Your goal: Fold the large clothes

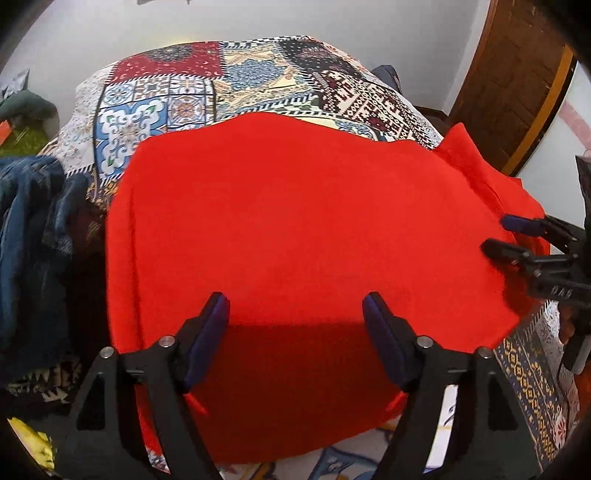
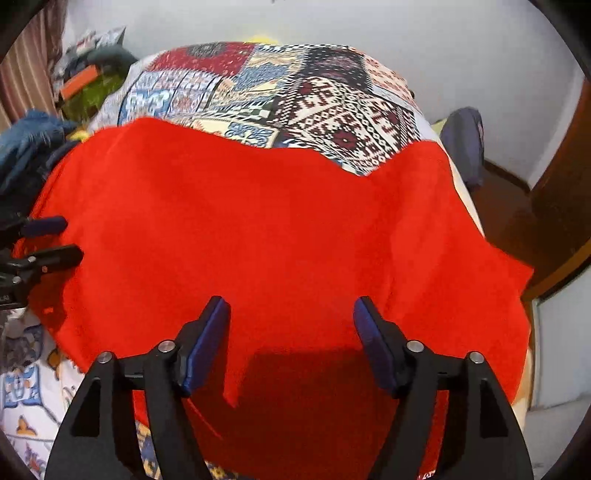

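A large red garment (image 1: 295, 206) lies spread over a bed with a patchwork cover (image 1: 166, 96); one flap of it hangs off the bed's right edge (image 2: 480, 280). My left gripper (image 1: 295, 299) hovers over the garment's near part, jaws wide open, nothing between the blue pads. My right gripper (image 2: 290, 301) is open the same way above the cloth, with a loose red edge below it. Each gripper shows in the other's view: the right gripper (image 1: 495, 236) at the garment's right side, the left gripper (image 2: 62, 238) at its left side.
A heap of blue denim clothes (image 1: 33, 229) lies on the bed's left side, with green and orange things (image 2: 85, 88) behind it. A brown wooden door (image 1: 517, 81) stands at the right. A white wall (image 2: 406, 29) is behind the bed.
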